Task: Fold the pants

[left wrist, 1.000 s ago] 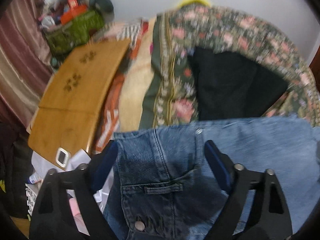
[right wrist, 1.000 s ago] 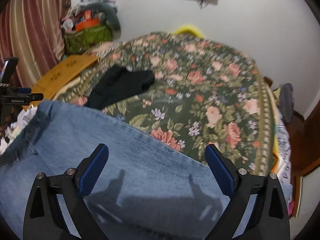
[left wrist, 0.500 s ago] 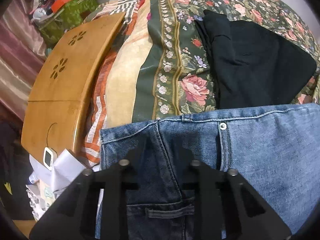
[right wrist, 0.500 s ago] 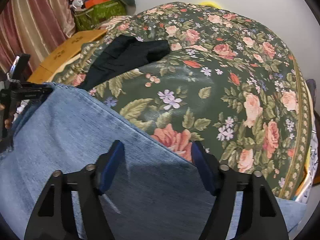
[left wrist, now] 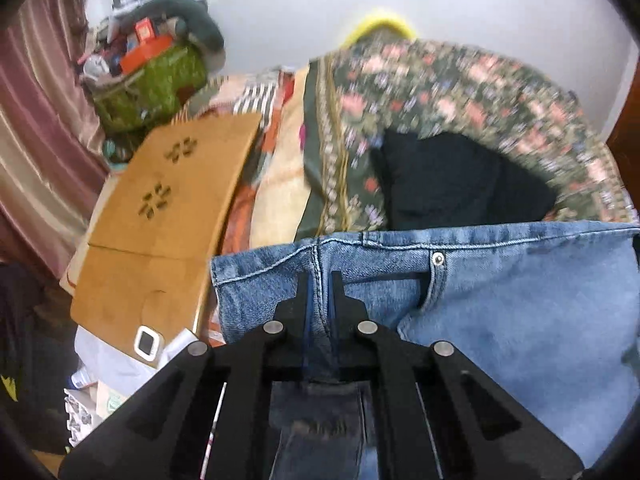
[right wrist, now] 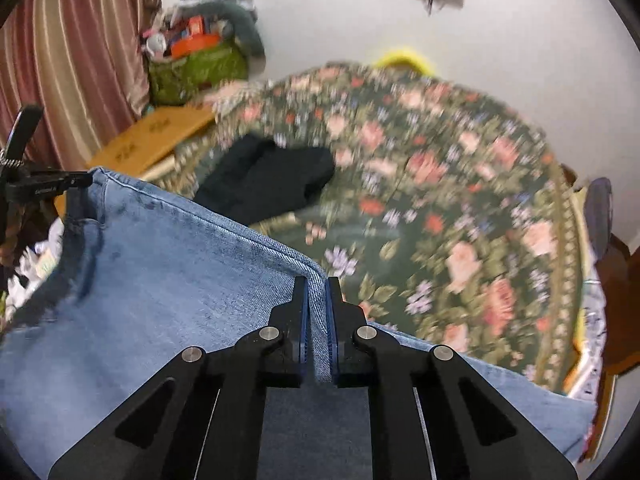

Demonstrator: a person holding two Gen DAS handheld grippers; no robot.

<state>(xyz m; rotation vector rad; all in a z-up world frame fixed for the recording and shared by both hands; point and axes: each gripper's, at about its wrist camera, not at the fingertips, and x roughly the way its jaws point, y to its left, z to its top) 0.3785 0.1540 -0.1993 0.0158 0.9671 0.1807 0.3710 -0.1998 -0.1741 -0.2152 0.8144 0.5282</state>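
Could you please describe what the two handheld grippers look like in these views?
Both the left gripper and the right gripper are matte black, with angular linkage arms, triangular cut-outs and silver round pivot pins. Their narrow fingers carry blue pads on the inner faces.

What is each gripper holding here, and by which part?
Both hold the jeans: left gripper pinches the waistband end by a seam; right gripper pinches the folded edge.

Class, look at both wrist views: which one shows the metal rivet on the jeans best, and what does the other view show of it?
The left wrist view. The rivet sits sharp and unobstructed just below the top edge of the jeans, right of the left hand-held gripper. The right wrist view shows only plain denim; no rivet can be made out there.
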